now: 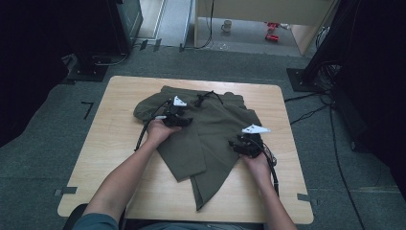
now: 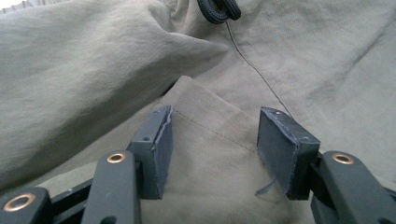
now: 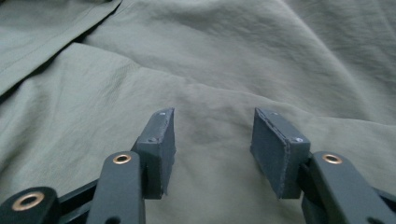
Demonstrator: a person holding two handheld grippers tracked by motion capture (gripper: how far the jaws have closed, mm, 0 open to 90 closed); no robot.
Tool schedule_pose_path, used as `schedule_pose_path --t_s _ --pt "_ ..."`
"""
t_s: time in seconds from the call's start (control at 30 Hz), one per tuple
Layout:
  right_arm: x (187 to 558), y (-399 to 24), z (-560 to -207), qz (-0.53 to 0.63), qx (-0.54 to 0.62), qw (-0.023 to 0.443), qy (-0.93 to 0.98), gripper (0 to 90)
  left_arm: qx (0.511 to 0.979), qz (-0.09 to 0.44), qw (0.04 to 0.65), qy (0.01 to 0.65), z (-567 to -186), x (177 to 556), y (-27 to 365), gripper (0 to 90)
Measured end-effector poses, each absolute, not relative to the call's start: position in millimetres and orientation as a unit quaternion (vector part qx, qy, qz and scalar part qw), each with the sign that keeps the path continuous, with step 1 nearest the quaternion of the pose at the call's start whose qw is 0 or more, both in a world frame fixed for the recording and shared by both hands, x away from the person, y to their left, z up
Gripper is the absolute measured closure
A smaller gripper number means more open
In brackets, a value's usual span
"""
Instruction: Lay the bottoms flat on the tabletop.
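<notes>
Folding the olive garment [image 1: 206,139], spread rumpled across the counter [image 1: 110,143], called for pinching one layer at the stitched hem corner [image 2: 205,112]. The left tool [image 2: 212,144] straddled that corner, jaws apart; the right tool [image 3: 212,149] hovered apart over smooth cloth. The black drawstring [image 2: 219,9] nearby could snag.

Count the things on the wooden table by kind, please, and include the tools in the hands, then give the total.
Olive green garment: 1
Black drawstring cord on the garment: 1
Hand-held grippers: 2, the left gripper and the right gripper, both with jaws apart over the cloth
Total: 4
</notes>
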State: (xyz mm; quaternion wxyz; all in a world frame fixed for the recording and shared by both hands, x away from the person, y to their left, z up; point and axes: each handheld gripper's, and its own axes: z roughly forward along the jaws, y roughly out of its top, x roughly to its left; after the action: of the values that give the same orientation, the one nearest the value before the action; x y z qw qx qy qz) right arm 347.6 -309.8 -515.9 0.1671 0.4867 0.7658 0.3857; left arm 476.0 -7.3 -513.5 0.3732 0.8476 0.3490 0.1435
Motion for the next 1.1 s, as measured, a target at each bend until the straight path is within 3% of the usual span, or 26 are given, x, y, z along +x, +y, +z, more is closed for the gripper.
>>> schedule_pose_path --t_s 0.07,0.4,0.57,1.1 --pt "348 -308 -519 0.384 0.483 0.169 0.769 47.5 0.842 0.144 0.382 0.353 -515 475 -7 49.1" --pt "348 -301 -522 0.37 0.473 0.205 0.773 45.3 0.841 0.128 0.387 0.357 -513 470 -5 86.8" --pt "348 -301 -522 0.37 0.477 0.205 0.771 44.9 0.848 0.094 0.36 0.377 -503 475 -5 88.8" --pt "348 -300 -522 0.367 0.483 0.209 0.767 45.8 0.837 0.104 0.383 0.376 -468 466 31 90.0"
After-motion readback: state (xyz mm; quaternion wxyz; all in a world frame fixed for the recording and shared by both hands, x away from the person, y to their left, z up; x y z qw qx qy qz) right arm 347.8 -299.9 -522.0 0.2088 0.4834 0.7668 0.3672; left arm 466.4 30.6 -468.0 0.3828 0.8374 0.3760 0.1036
